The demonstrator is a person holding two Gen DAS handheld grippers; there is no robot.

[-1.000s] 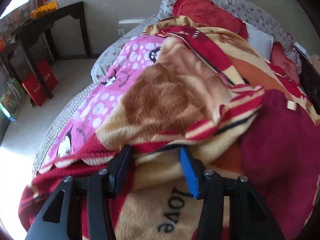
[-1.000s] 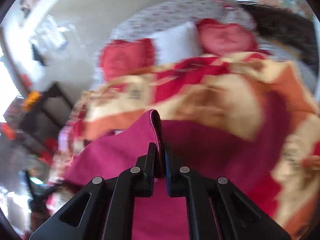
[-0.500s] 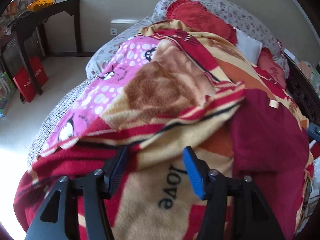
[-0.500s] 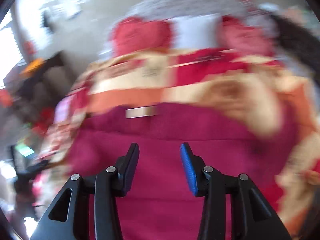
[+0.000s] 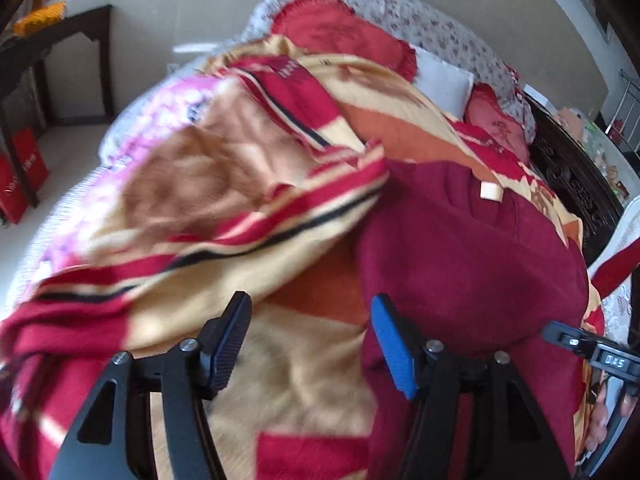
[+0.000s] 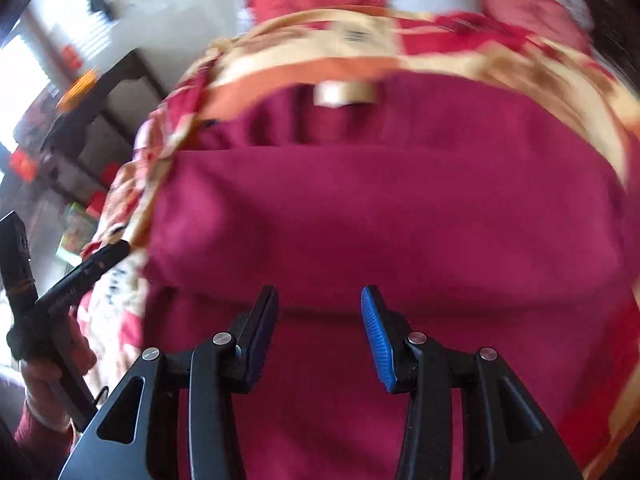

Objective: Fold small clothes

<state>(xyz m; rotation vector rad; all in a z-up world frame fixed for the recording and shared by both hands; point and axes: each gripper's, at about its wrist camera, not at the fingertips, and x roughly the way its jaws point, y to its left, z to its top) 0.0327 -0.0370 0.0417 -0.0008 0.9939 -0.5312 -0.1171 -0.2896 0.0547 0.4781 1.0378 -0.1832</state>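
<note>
Your bed (image 5: 404,28), with its flowered grey cover, carries everything here, and the landmark on it is the big fleece blanket (image 5: 248,184) in cream, red and orange bands that spreads over most of it. Beyond the blanket, at the head of the bed, lie a round red cushion (image 5: 340,36) and a white pillow (image 5: 442,80). On the blanket, toward its right side in the left wrist view, rests the task's piece: a dark magenta knit garment (image 6: 380,216), folded across once, with a pale label (image 6: 346,94) near its far edge.

Your right gripper (image 6: 318,332) points steeply down over the near part of the garment, parted and grasping nothing. Your left gripper (image 5: 310,340) tilts down over the blanket just beside the garment's left edge; its jaws are opening, with only blanket beneath them and nothing pinched.
</note>
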